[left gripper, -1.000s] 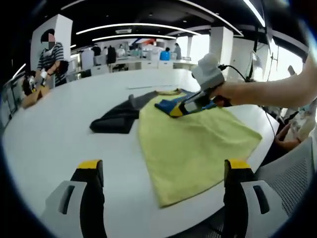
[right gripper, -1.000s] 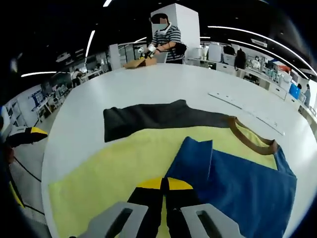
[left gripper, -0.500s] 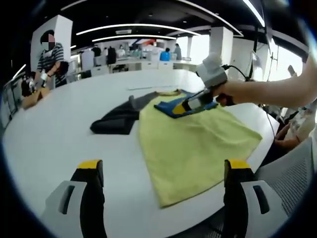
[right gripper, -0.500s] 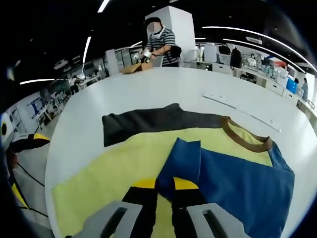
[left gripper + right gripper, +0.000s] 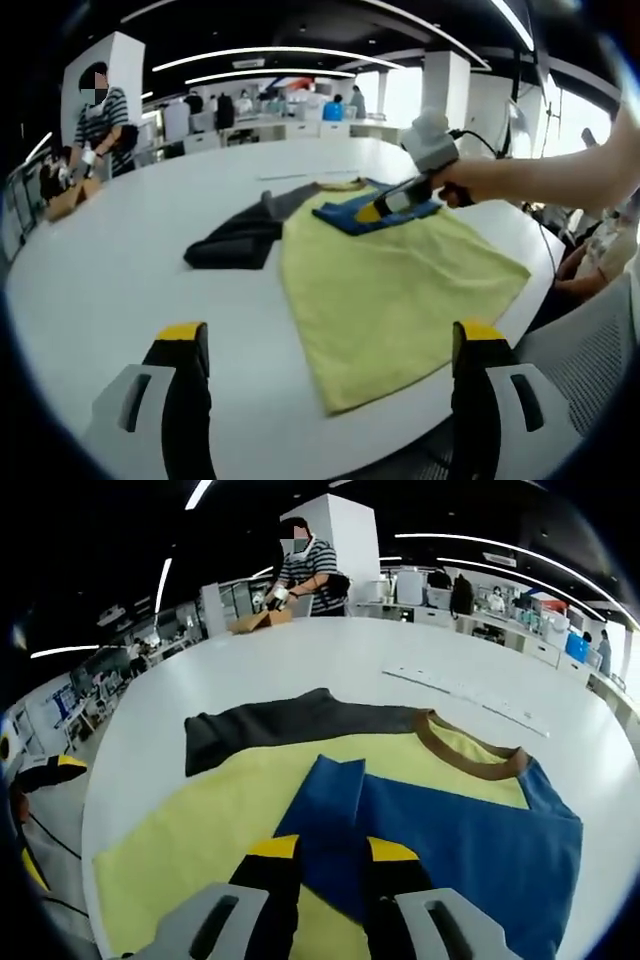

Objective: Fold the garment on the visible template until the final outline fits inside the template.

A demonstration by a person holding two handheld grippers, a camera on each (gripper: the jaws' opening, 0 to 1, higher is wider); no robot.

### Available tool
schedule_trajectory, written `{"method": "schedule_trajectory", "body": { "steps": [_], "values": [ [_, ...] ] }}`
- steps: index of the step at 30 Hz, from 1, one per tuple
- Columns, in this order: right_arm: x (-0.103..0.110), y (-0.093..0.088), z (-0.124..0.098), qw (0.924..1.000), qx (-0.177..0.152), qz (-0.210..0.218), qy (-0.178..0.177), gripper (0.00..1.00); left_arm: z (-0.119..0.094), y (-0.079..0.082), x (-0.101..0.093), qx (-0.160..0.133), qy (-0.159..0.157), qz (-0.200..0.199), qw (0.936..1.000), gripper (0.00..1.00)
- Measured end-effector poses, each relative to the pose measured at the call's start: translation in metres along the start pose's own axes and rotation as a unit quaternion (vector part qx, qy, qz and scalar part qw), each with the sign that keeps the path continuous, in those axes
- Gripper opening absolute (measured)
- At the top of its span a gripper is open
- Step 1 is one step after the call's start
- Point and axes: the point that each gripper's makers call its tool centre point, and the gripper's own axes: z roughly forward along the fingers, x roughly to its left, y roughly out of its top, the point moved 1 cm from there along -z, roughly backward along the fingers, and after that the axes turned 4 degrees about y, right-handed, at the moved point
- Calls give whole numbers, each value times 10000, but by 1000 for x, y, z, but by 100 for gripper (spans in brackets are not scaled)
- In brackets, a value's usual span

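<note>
Shirt (image 5: 330, 780) flat on the white worktop (image 5: 130, 270), yellow body nearest its edge, dark sleeve (image 5: 290, 725) spread beyond, blue sleeve (image 5: 440, 830) folded over the yellow; no template outline to be made out. Right tongs (image 5: 327, 852) parted a little astride the blue sleeve's corner, not plainly gripping it; left tongs (image 5: 330, 335) wide open and empty, well back from the shirt. Best to smooth the blue fold flat, edge in line with the collar (image 5: 465, 760), then bring the dark sleeve across likewise.
</note>
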Motion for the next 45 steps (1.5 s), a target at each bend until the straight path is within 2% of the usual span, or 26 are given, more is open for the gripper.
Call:
{"method": "schedule_trajectory", "body": {
  "steps": [3, 13, 16, 24, 31, 39, 43, 45],
  "values": [
    [-1, -1, 3, 9999, -9, 109, 20, 16, 0, 0, 1, 1, 16, 2, 10000, 98],
    [3, -1, 4, 10000, -65, 6, 54, 6, 1, 0, 1, 62, 33, 43, 10000, 97],
    [3, -1, 5, 9998, -44, 150, 110, 0, 1, 0, 1, 48, 36, 45, 10000, 97],
    [9, 5, 2, 9991, -170, 317, 203, 0, -1, 1, 1, 42, 49, 58, 10000, 98],
    [34, 18, 2, 9972, -404, 313, 542, 0, -2, 2, 0, 30, 55, 60, 10000, 98],
    [59, 19, 11, 9954, -429, 197, 838, 0, -3, 1, 0, 35, 48, 52, 10000, 98],
    [71, 20, 16, 9938, -404, 155, 1023, 2, -4, 1, 1, 35, 70, 45, 10000, 98],
    [75, 19, 16, 9936, -357, -5, 1071, 6, -4, 1, 2, 29, 75, 45, 10000, 98]
  ]
}}
